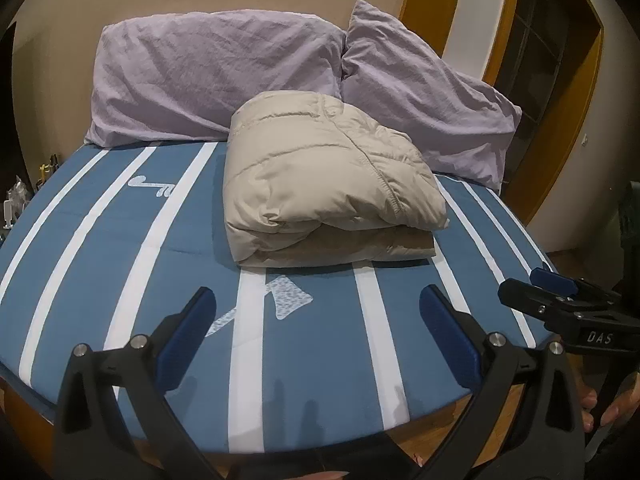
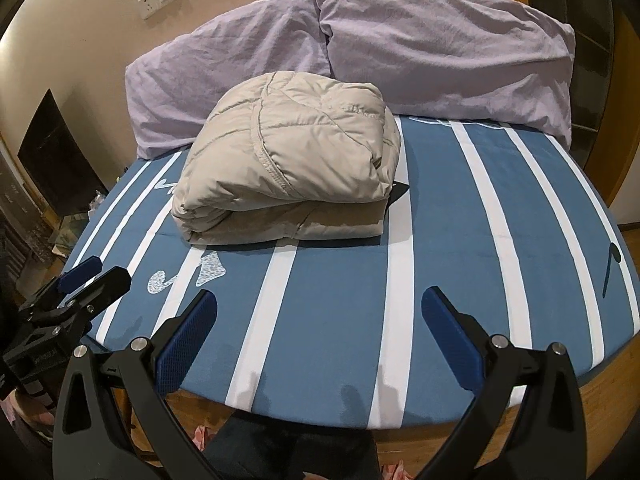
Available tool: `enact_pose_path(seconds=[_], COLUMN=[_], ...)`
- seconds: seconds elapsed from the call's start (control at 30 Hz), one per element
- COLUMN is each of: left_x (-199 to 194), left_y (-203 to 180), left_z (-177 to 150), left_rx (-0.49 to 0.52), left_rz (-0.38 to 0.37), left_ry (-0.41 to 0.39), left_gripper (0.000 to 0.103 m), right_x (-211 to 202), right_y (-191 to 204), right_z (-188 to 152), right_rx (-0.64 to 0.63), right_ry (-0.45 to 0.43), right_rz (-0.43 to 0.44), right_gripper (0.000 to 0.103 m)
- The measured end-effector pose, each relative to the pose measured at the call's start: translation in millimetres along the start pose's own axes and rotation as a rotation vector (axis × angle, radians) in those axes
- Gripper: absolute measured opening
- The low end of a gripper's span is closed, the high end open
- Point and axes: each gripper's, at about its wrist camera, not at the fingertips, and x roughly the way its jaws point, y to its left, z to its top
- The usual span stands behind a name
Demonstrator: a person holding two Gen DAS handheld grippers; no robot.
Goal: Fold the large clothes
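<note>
A beige quilted down jacket [image 1: 328, 184] lies folded into a thick bundle on the blue bed cover with white stripes [image 1: 88, 240], just in front of the pillows. It also shows in the right wrist view [image 2: 288, 160]. My left gripper [image 1: 318, 300] is open and empty, held above the near edge of the bed, well short of the jacket. My right gripper [image 2: 320, 300] is open and empty too, over the near edge to the right of the left one. It shows at the right of the left wrist view [image 1: 560, 292].
Two lilac pillows [image 1: 216, 80] [image 1: 424, 108] lean against the beige wall behind the jacket. A wooden bed frame [image 2: 600, 400] edges the mattress. A dark nightstand area [image 2: 56, 160] with small items stands at the left. A wooden door frame [image 1: 560, 100] is at the right.
</note>
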Motion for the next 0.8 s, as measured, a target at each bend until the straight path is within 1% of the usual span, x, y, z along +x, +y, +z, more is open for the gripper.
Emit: enact_pose_path(seconds=[0.8], left_x=[-4.1], left_y=[-6.5], left_z=[4.1], left_rx=[0.006], left_rz=[-0.014], left_ry=[-0.008], left_gripper=[0.101], right_x=[-1.5], right_y=[1.1], right_z=[0.1], right_rx=[0.003], right_ry=[0.001], right_rz=[0.024], right_gripper=[0.102])
